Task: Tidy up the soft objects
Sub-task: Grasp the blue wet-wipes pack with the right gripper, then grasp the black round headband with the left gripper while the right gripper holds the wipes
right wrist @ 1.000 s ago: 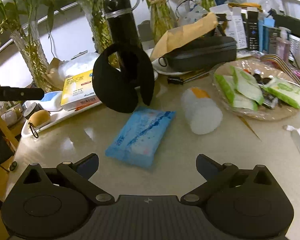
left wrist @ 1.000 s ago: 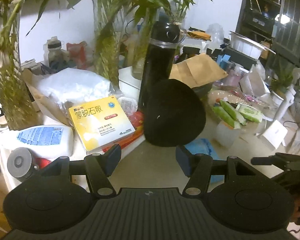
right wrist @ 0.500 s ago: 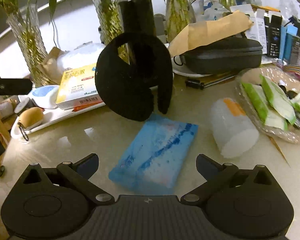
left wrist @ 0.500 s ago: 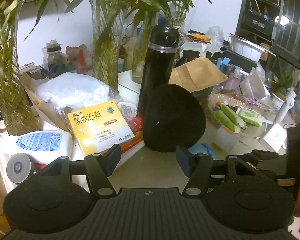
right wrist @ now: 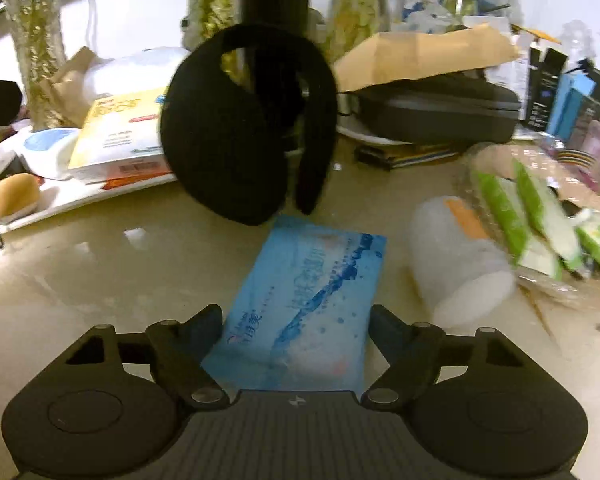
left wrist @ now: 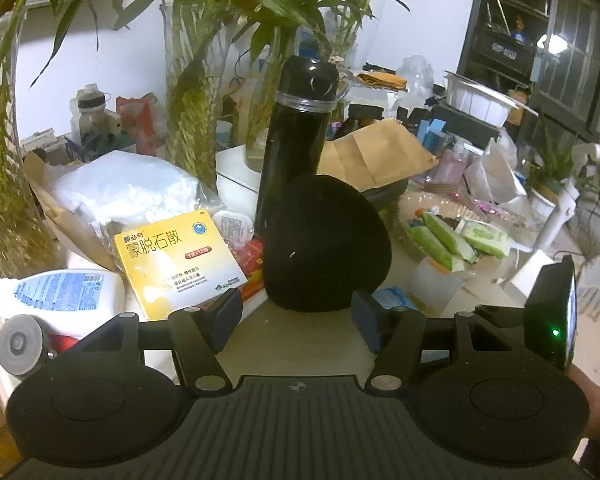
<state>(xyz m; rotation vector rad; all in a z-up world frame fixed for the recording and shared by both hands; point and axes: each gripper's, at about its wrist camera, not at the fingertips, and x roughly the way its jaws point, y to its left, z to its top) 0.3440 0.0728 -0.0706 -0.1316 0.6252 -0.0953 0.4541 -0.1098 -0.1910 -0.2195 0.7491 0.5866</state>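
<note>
Right hand-held gripper (right wrist: 296,328) lowered, closing (astride tissue pack (right wrist: 306,300))

on the yellow box (left wrist: 178,266), large characters 蒙脱石散 are read, with smaller 新必奇 above them and a "simcere" mark at the lower corner. on the blue tissue pack (right wrist: 306,304), blue characters are printed, but they cannot be made out with certainty. print on the white bottle (left wrist: 56,292) is too small to be read.
</note>
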